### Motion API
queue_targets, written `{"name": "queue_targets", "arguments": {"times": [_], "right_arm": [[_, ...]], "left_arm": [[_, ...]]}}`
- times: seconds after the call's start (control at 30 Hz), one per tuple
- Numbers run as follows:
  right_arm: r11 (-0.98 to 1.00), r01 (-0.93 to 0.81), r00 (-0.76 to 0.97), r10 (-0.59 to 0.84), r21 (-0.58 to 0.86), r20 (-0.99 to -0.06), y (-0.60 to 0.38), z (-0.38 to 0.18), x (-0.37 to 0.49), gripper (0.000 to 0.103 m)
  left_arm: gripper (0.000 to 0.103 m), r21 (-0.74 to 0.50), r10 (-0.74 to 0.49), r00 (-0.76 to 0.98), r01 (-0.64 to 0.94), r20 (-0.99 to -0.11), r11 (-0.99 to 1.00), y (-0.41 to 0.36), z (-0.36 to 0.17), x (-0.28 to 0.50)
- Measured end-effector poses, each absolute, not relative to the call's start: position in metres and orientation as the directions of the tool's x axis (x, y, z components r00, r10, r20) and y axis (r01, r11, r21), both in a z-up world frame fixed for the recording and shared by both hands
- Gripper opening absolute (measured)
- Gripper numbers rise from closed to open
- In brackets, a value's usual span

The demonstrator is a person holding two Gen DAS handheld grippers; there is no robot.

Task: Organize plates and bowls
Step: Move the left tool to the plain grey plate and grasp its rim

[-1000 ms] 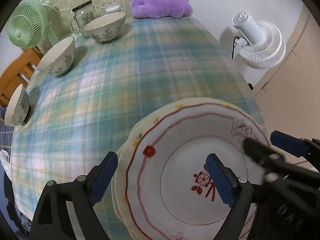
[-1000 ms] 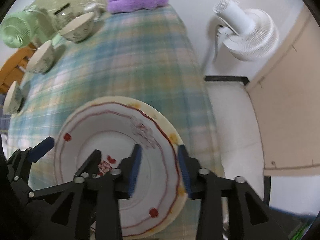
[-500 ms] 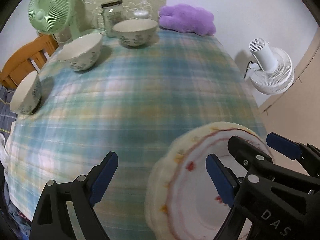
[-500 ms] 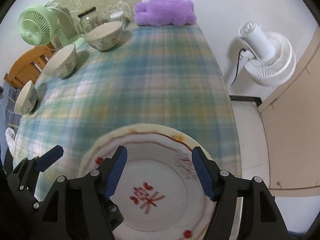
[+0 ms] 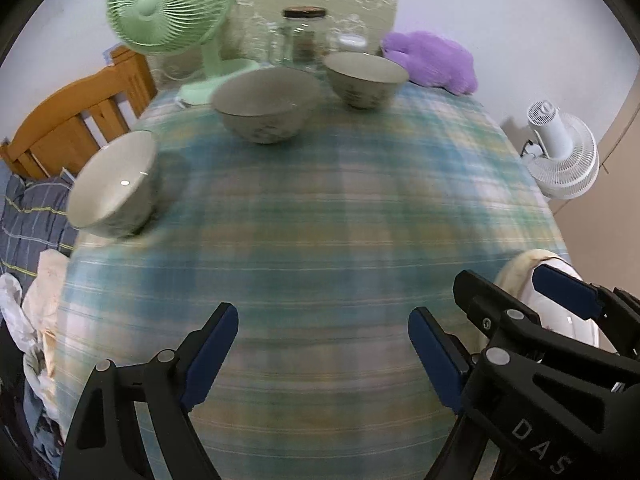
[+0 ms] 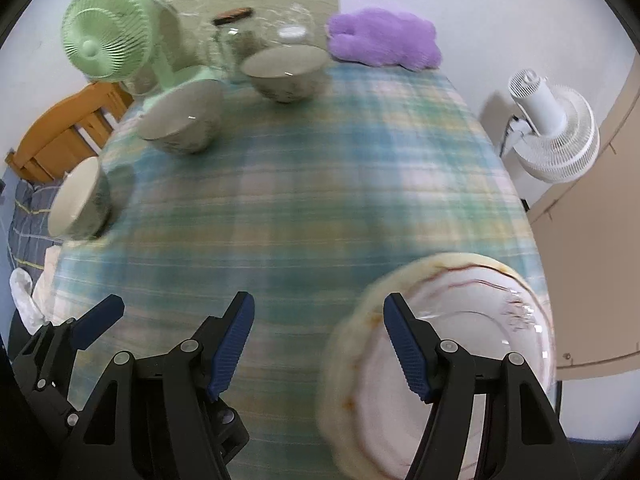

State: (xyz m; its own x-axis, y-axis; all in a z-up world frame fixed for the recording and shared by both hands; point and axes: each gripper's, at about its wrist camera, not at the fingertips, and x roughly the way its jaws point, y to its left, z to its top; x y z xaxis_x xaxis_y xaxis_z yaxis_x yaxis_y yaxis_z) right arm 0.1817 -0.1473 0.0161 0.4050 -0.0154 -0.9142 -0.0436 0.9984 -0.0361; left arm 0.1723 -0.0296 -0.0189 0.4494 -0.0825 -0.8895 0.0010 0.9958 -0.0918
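A stack of cream plates with red rims lies at the near right edge of the plaid table. Three patterned bowls stand apart along the far left: one near the left edge, one in the middle, one at the back. My left gripper hovers over bare cloth, its jaws closing a little with nothing between them. My right gripper is open and empty, its right finger overlapping the plates' left rim in the picture. In the left wrist view the right gripper partly hides the plates.
A green fan, a glass jar and a purple plush crowd the table's far end. A white fan stands on the floor to the right. A wooden chair and bedding lie to the left.
The right gripper's jaws widened and came off the plate rim. Both grippers moved away from the plates toward the bowls, so the plates slid to the right of both views.
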Motion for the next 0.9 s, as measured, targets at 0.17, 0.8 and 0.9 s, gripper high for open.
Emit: {"name": "queue_targets", "arguments": {"times": [0.17, 0.8, 0.9], "right_arm": [[0.997, -0.061, 0.431, -0.009, -0.039, -0.902, -0.105, 0.018, 0.183, 0.073], [0.997, -0.083, 0.467, 0.044, 0.005, -0.883, 0.035, 0.005, 0.237, 0.08], [0.994, -0.105, 0.484, 0.066, 0.017, -0.873, 0.047, 0.004, 0.251, 0.08]], "left_arm": [[0.088, -0.085, -0.067, 0.472, -0.017, -0.879, 0.996, 0.012, -0.015, 0.171], [0.087, -0.061, 0.015, 0.475, -0.145, -0.88, 0.988, 0.15, -0.021, 0.215], [0.085, -0.046, 0.037, 0.501, -0.153, -0.865, 0.987, 0.162, -0.021, 0.227]]}}
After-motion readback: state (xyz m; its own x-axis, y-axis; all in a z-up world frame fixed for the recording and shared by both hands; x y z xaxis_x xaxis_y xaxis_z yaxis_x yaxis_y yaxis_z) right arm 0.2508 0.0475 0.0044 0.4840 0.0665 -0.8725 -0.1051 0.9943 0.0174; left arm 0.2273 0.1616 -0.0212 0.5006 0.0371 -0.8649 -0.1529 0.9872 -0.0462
